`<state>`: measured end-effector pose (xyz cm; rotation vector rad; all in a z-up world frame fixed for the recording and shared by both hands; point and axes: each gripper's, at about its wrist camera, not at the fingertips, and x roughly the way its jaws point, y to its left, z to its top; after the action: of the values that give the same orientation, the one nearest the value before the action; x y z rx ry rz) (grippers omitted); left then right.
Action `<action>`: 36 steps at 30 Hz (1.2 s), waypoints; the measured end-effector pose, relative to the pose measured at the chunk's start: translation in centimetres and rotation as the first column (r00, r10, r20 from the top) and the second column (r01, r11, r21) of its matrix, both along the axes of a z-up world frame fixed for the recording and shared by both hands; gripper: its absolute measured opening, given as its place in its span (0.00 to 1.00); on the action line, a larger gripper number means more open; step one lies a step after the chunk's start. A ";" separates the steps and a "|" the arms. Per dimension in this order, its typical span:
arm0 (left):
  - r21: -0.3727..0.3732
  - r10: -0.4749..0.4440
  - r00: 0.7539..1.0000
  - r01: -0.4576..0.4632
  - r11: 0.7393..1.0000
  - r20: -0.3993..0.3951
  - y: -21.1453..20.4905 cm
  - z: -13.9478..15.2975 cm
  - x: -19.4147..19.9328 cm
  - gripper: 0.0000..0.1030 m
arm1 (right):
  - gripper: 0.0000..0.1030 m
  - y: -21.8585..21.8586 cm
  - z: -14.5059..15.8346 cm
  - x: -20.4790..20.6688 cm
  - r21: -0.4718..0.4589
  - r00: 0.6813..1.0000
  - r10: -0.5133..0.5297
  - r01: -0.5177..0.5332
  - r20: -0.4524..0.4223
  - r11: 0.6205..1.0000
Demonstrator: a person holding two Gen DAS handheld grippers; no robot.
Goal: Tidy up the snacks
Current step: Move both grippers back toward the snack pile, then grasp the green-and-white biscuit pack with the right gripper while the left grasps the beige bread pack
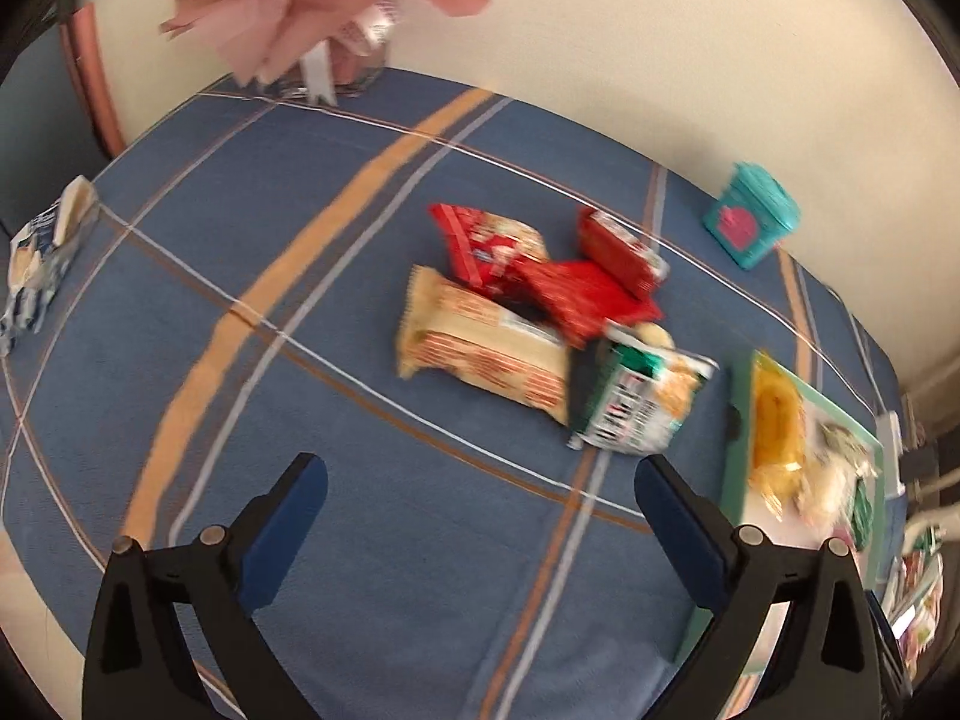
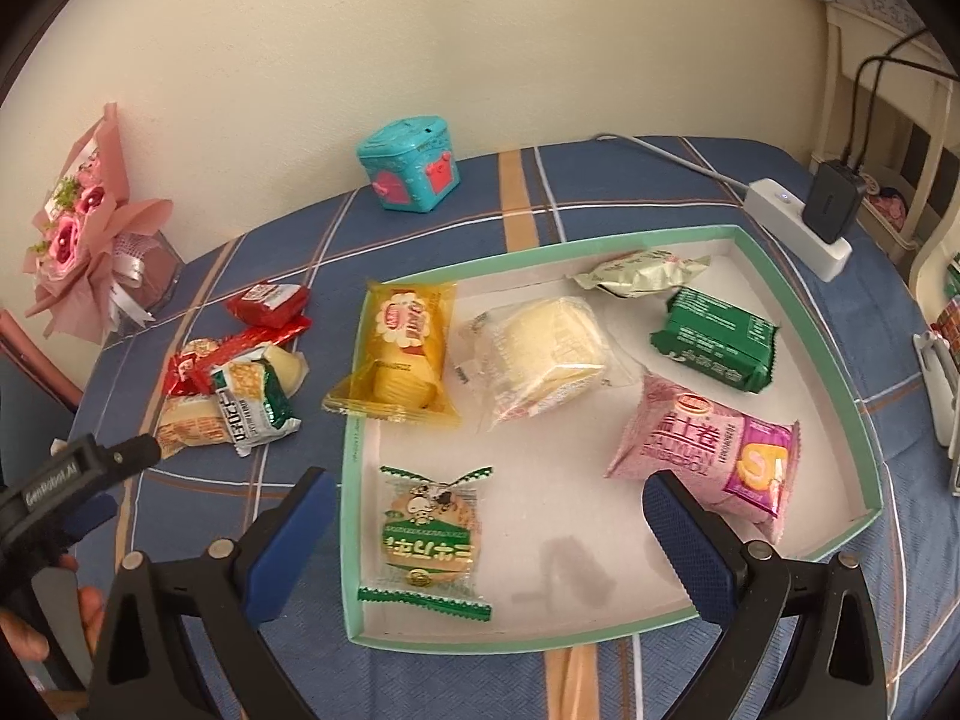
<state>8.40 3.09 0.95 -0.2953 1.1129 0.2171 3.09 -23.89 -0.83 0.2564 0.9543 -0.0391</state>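
My left gripper (image 1: pixel 480 471) is open and empty above the blue checked cloth, just short of a loose pile of snacks: a beige packet (image 1: pixel 480 354), red packets (image 1: pixel 576 294) and a green-and-white packet (image 1: pixel 642 402). My right gripper (image 2: pixel 489 483) is open over the green-rimmed tray (image 2: pixel 840 372), with nothing between its pads. On the tray floor lie a round cracker packet (image 2: pixel 429 534), a yellow packet (image 2: pixel 408 354), a clear-wrapped cake (image 2: pixel 540 354), a pale green packet (image 2: pixel 642 273), a dark green packet (image 2: pixel 714 342) and a pink packet (image 2: pixel 708 456). The same pile (image 2: pixel 234 372) lies left of the tray.
A teal tin (image 2: pixel 414 171) stands at the back by the wall and a pink bouquet (image 2: pixel 90 228) at the back left. A white power strip (image 2: pixel 798 222) with a black charger sits behind the tray. A blue-and-white packet (image 1: pixel 42 258) lies at the table's far left edge.
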 end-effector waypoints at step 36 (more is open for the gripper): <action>-0.165 -0.098 0.995 0.092 0.982 -0.024 4.4 -3.7 7.4 0.99 | 0.84 16.6 -4.6 11.4 -0.093 0.954 0.297 -0.298 -0.034 0.950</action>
<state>15.83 7.53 -2.78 -0.3853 1.1755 0.0451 14.50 -7.28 -5.46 0.0196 0.9992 0.1891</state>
